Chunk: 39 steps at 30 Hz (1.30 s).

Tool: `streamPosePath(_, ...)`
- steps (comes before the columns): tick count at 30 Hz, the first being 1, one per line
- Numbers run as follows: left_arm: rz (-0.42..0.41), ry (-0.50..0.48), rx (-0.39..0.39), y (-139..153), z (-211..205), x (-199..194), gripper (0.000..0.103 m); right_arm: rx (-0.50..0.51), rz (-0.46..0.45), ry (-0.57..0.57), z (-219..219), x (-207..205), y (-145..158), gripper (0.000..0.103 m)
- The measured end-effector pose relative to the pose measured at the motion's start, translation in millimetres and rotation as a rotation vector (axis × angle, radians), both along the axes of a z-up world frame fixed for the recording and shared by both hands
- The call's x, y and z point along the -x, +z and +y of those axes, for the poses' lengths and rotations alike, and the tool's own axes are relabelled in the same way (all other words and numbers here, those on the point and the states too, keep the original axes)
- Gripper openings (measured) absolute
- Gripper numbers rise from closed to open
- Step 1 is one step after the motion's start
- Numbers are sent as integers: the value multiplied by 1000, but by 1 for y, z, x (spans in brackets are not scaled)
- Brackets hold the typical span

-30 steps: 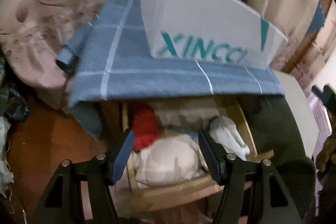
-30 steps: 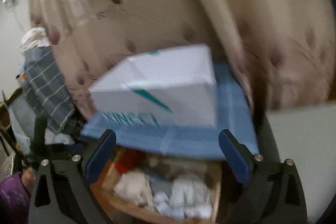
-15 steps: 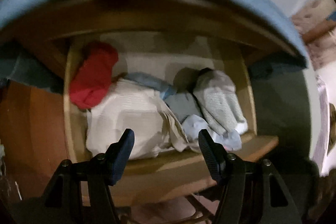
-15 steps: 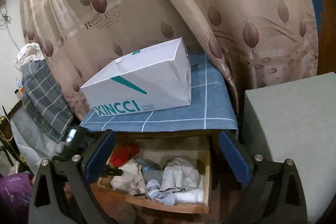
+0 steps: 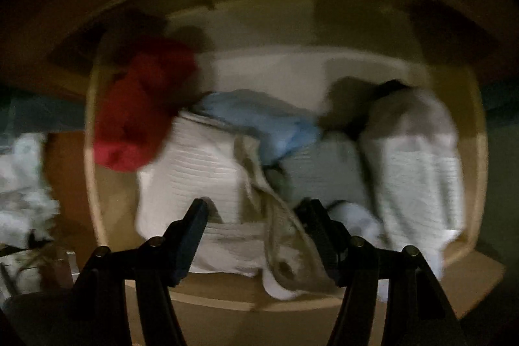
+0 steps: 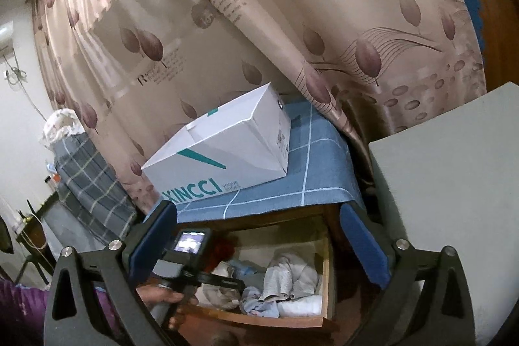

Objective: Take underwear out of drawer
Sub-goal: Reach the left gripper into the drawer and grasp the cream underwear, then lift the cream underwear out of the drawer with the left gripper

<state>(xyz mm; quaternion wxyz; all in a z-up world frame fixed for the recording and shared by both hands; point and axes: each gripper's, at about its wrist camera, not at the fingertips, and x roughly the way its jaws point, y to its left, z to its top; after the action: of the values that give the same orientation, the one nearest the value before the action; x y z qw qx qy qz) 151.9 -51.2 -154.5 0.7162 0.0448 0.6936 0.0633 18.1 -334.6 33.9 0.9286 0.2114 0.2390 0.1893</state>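
The wooden drawer (image 5: 227, 291) stands pulled out, full of folded clothes. My left gripper (image 5: 254, 216) points straight down into it, open, with nothing pressed between its fingers. Under it lie a white ribbed garment (image 5: 194, 171) and a crumpled beige piece of underwear (image 5: 279, 232). A red garment (image 5: 139, 119) sits at the back left, a light blue one (image 5: 259, 122) in the middle and a grey-white one (image 5: 418, 164) on the right. My right gripper (image 6: 258, 216) hovers open and holding nothing above the same drawer (image 6: 327, 281). A hand (image 6: 162, 294) holds the left tool's handle there.
A white shoebox (image 6: 223, 158) rests on a blue checked cloth (image 6: 308, 177) covering the cabinet top above the drawer. A leaf-patterned curtain (image 6: 324, 21) hangs behind. A grey flat surface (image 6: 447, 184) stands close on the right, and a checked bundle (image 6: 87, 177) on the left.
My left gripper has dropped and tipped down over the drawer, so the clothes now fill its view. Its jaws kept their width. The right view drifted sideways, and the left tool entered it.
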Motion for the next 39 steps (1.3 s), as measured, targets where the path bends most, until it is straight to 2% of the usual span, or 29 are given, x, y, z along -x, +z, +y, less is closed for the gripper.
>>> streamPosePath(1,-5,8,-40,0,2,1,67,-15,-2,-4,-3,0,-1,102)
streamPosePath(9,28,108,49,15,38,12,67,-134,-17,-50,-30,4,-7,103)
streamPosePath(12,38,128,55,22,54,17,70,-154,-18,-58,-34,5,-8,103)
streamPosePath(14,31,145,54,26,61,20,72,-158,-18,-58,-34,4,-8,103)
streamPosePath(19,-4,133,-20,38,66,27,75,-147,-16,-56,-34,4,-8,103)
streamPosePath(25,0,142,-15,36,67,28,79,-146,-10,-55,-33,3,-9,103)
streamPosePath(28,-27,129,-26,40,59,26,79,-135,-11,-52,-32,4,-8,103)
streamPosePath(29,-40,129,-18,38,59,26,77,-138,-10,-53,-32,4,-8,103)
streamPosePath(33,-66,161,87,45,73,33,49,-147,-3,-56,-31,4,-8,103)
streamPosePath(34,-63,154,92,46,74,33,45,-149,-4,-56,-31,4,-8,103)
streamPosePath(35,-71,137,104,49,74,34,34,-149,-5,-57,-30,5,-7,103)
streamPosePath(36,-75,114,98,52,73,35,29,-148,-3,-57,-31,4,-7,103)
streamPosePath(37,-83,97,91,54,71,35,17,-147,-1,-57,-30,5,-7,103)
streamPosePath(39,-118,61,72,63,68,37,12,-145,-2,-57,-30,5,-7,103)
